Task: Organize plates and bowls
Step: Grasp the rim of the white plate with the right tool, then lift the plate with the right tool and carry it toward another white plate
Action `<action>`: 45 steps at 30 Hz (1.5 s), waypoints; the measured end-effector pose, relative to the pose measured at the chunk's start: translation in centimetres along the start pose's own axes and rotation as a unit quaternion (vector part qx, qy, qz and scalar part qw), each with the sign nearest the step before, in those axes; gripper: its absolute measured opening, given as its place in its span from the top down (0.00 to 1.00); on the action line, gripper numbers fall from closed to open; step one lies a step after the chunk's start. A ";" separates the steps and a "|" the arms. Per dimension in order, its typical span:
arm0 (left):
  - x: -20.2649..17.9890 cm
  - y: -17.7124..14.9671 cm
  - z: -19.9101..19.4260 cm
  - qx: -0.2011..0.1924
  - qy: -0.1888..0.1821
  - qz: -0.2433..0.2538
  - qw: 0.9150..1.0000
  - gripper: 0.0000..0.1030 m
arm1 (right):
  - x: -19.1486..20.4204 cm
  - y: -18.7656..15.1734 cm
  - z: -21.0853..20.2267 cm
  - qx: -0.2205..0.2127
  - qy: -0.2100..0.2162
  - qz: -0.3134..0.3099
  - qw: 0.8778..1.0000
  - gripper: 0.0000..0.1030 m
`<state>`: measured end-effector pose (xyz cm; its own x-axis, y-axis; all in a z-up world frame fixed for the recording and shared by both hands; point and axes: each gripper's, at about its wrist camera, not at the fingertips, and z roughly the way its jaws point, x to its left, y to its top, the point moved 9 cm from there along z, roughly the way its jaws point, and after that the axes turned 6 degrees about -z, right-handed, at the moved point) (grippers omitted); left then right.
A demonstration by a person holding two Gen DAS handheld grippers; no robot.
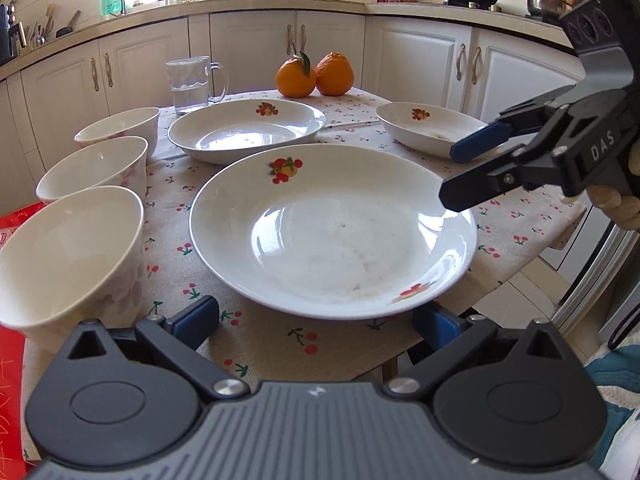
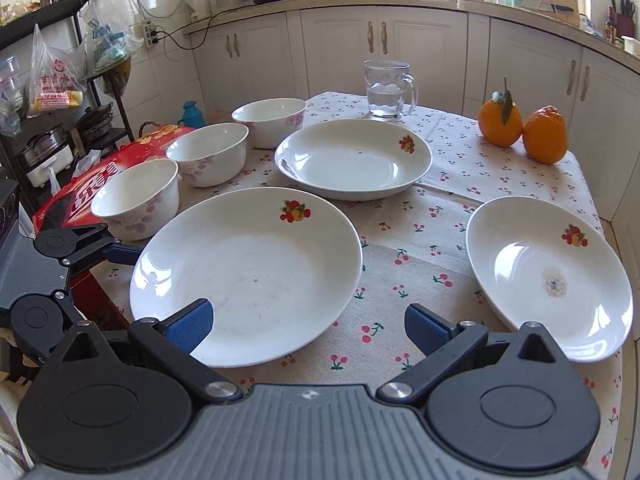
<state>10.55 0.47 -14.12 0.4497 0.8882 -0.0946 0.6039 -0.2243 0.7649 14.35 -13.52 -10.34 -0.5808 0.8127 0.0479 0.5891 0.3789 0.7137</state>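
Three white deep plates with small fruit motifs: the largest plate [image 1: 332, 232] nearest, a second plate [image 1: 246, 130] behind it, a smaller plate [image 2: 548, 276] off to the right with a brownish stain in its well. Three white bowls [image 2: 136, 204] with faint pink flowers lined up along the left edge. Left hand-held gripper [image 1: 316, 320] spread wide, blue pads either side of the largest plate's near rim — contact impossible to tell. Right hand-held gripper [image 2: 308, 324] also wide, holding nothing, poised above that plate's right rim. Underneath, a bench [image 2: 420, 240] draped in cherry-print cloth, bearing a glass mug [image 2: 388, 90] of water and two oranges [image 2: 524, 132]. Beyond, white kitchen cabinets [image 2: 400, 40].
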 end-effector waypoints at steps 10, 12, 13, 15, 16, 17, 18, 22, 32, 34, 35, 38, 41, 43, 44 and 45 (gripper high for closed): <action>0.0 0.2 0.1 0.009 0.006 -0.001 1.000 0.00 | 0.5 0.1 3.4 0.044 0.051 -0.006 0.998 0.00; 0.0 0.1 0.1 0.004 0.004 0.000 1.000 0.00 | 0.5 0.1 3.9 0.051 0.056 -0.009 0.997 0.00; 0.0 0.1 0.1 0.001 0.003 0.002 1.000 0.00 | 0.6 0.1 4.1 0.054 0.058 -0.010 0.997 0.00; 0.0 0.1 0.1 0.003 -0.001 0.005 1.000 0.00 | 0.5 0.1 4.6 0.059 0.063 -0.011 0.996 0.00; 0.0 0.1 0.1 0.005 -0.003 0.006 1.000 0.00 | 0.5 0.2 4.7 0.061 0.065 -0.011 0.996 0.00; 0.0 0.1 0.1 0.005 -0.005 0.006 1.000 0.01 | 0.4 0.2 5.0 0.065 0.068 -0.011 0.996 0.00; 0.1 0.2 0.1 0.005 -0.007 0.006 1.000 0.01 | 0.4 0.2 5.2 0.067 0.070 -0.012 0.995 0.00; 0.1 0.2 0.1 0.003 -0.016 0.008 1.000 0.01 | 0.4 0.7 6.0 0.074 0.078 -0.025 0.994 0.00; -0.3 0.4 0.2 0.004 -0.035 0.014 0.999 0.03 | -0.1 2.6 7.9 0.089 0.114 -0.041 0.989 0.00; -0.3 0.5 0.2 0.005 -0.036 0.015 0.999 0.04 | -0.3 3.0 8.2 0.093 0.119 -0.043 0.988 0.00; -0.3 0.5 0.2 0.005 -0.037 0.016 0.999 0.04 | -0.3 3.2 8.3 0.095 0.125 -0.041 0.987 0.00; -0.3 0.6 0.2 0.007 -0.039 0.017 0.999 0.05 | -0.6 3.8 8.7 0.102 0.139 -0.039 0.984 0.03; -0.4 0.6 0.2 0.009 -0.041 0.018 0.999 0.06 | -0.9 4.2 9.0 0.108 0.145 -0.040 0.983 0.07; -0.4 0.7 0.3 0.010 -0.042 0.019 0.999 0.06 | -1.0 4.4 9.0 0.114 0.150 -0.038 0.981 0.08; -0.4 0.7 0.3 0.011 -0.043 0.020 0.999 0.06 | -1.0 4.5 9.1 0.118 0.154 -0.037 0.980 0.09; -0.4 0.7 0.4 0.011 -0.043 0.020 0.999 0.06 | -1.1 4.5 9.2 0.121 0.155 -0.038 0.980 0.10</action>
<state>11.04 -0.21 -13.75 0.5289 0.8403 -0.1190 0.5976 -0.2692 0.7553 22.81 -8.64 -13.56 -0.7482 0.6193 0.2381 0.6322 0.5564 0.5393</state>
